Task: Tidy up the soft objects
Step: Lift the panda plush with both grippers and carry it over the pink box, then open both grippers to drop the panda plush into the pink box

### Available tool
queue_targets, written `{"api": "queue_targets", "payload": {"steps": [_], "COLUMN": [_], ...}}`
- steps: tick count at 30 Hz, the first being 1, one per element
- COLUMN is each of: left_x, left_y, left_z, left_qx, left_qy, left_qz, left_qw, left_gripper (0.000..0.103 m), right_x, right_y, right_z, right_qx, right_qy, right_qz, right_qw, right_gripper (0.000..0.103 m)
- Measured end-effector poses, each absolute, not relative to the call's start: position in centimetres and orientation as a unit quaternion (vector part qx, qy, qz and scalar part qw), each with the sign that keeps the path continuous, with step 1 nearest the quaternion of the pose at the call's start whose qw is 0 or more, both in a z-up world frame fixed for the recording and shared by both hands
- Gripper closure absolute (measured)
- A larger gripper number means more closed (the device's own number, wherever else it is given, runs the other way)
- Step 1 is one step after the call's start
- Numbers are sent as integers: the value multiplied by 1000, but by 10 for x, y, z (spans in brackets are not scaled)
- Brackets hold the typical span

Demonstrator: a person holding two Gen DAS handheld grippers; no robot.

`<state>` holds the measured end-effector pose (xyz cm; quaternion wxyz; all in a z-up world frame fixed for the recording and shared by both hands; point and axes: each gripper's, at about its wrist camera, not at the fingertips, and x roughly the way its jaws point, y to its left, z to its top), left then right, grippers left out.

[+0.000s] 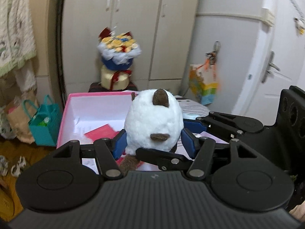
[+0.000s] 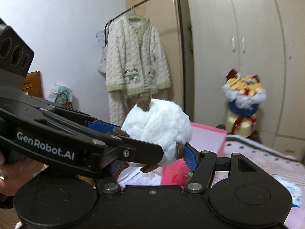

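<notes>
above the open pink box point(image 1: 65, 114), a round white plush toy point(image 1: 154, 118) with brown ears hung clear of any surface, clamped from two sides at once. the left gripper point(image 1: 154, 143) pressed its blue pads into the toy's flanks, and the right gripper point(image 2: 152, 145) was closed on the same toy, crossing the other tool at an angle, so both were gripping it. a hand point(image 2: 11, 173) showed at the edge of the right wrist view, around a handle.

this looked like the carrying step: the toy was lifted and pointed toward the box. the next move probably called for bringing it over the white interior, lowering it, then opening both pairs of jaws together so it dropped straight.

the box held loose papers and a red envelope point(image 1: 101, 131). behind it stood white wardrobe doors point(image 1: 137, 28), a bouquet point(image 1: 119, 51) on a round gift box, a teal bag point(image 1: 44, 122) on the wooden floor, a fuzzy robe point(image 2: 133, 57) on a rail, and a patterned bed cover point(image 2: 266, 160) to the right.
</notes>
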<state>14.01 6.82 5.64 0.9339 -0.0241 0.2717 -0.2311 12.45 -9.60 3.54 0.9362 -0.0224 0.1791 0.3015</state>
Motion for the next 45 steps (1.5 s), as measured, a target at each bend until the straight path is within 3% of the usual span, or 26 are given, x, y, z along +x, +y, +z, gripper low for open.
{"api": "queue_targets", "payload": {"steps": [8, 19, 31, 45], "left_x": [203, 243, 248, 183], "left_y": [88, 108, 112, 105], "left_z": [18, -24, -33, 27], "left_qx": [-65, -132, -152, -64], "left_qy": [342, 409, 423, 348], "left_qz": [-208, -204, -201, -220], "left_qw": [914, 880, 870, 909], "left_gripper": [44, 44, 42, 41], "right_x": [187, 224, 220, 182], "right_y": [-79, -53, -47, -74], "right_z": [2, -16, -15, 21], "right_qx": [23, -32, -70, -75], "right_qy": [261, 364, 362, 339], "right_qz": [320, 308, 299, 280], "right_qw": [910, 879, 880, 895], "right_gripper": [32, 32, 33, 32]}}
